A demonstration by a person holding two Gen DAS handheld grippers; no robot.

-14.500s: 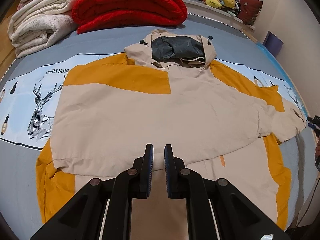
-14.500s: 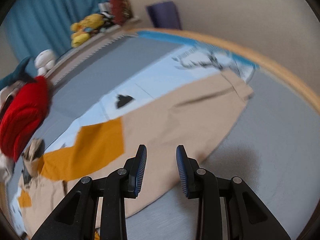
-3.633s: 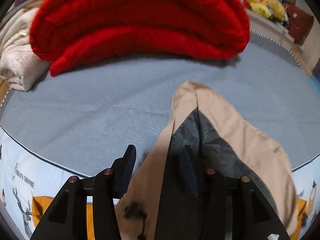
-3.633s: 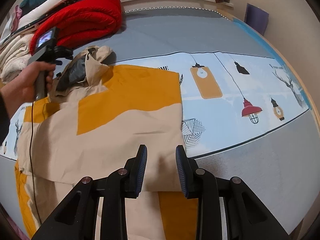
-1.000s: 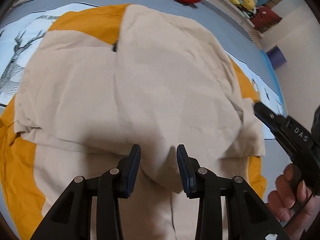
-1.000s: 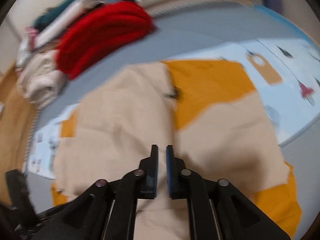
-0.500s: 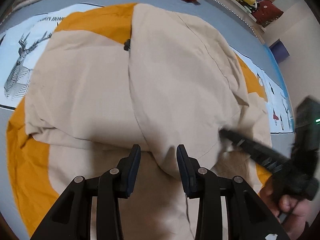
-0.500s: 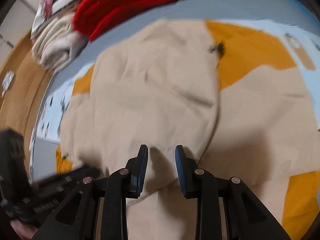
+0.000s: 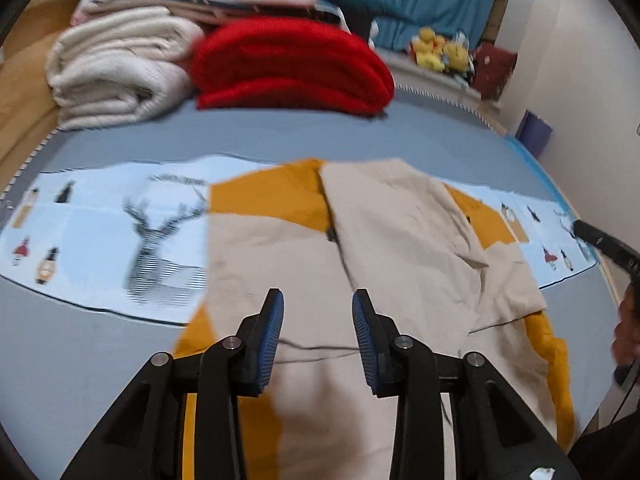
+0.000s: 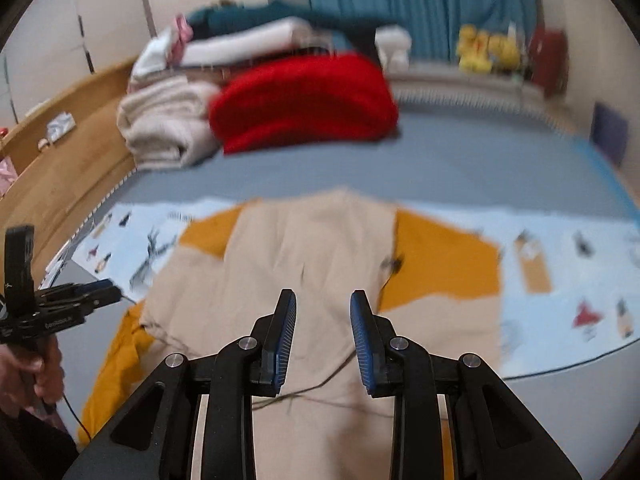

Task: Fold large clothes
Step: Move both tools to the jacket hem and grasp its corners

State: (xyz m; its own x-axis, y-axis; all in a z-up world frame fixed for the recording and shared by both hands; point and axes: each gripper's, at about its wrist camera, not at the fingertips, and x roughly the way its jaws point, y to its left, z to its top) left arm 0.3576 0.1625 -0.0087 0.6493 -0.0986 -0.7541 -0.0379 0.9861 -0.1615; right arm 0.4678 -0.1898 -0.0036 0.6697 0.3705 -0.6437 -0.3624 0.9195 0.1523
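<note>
Beige and mustard, the jacket [image 9: 384, 248] lay flat on the bed [image 9: 248, 132], its long axis running away from us. We held the left gripper [image 9: 318, 334] and right gripper [image 10: 323, 334] wide and empty, both equally near its near hem.

Both wrist views above the jacket [image 9: 400, 240], facing the red blanket [image 10: 304, 100]; shared bed.

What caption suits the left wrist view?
Open left gripper above a partly folded beige-and-mustard jacket on the bed, red blanket behind.
</note>
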